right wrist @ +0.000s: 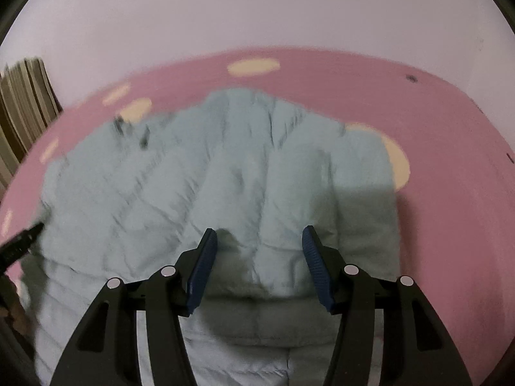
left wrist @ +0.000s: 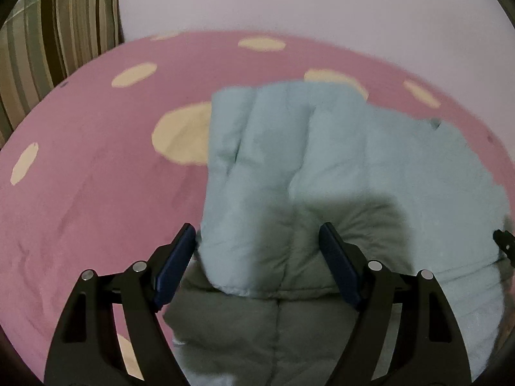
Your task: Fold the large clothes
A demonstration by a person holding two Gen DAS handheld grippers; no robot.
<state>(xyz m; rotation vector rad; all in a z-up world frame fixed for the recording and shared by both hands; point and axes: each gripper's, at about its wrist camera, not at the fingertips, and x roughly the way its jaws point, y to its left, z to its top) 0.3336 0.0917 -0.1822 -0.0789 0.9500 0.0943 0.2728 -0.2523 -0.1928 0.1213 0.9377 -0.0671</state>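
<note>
A pale blue-green quilted puffer jacket (left wrist: pixel 338 167) lies on a pink bedsheet with cream dots (left wrist: pixel 90 173). One part of it is folded over onto the rest, with the fold's edge near my fingers. My left gripper (left wrist: pixel 257 241) is open and empty, just above the jacket's left part. In the right wrist view the same jacket (right wrist: pixel 225 177) fills the middle. My right gripper (right wrist: pixel 259 244) is open and empty above the jacket's right part. Each gripper's tip shows at the edge of the other view (left wrist: pixel 503 241) (right wrist: pixel 22 241).
A striped pillow (left wrist: pixel 54 35) stands at the back left against a pale wall (left wrist: pixel 289 0); it also shows in the right wrist view (right wrist: pixel 22 106). Pink sheet (right wrist: pixel 450 193) lies bare to the right of the jacket.
</note>
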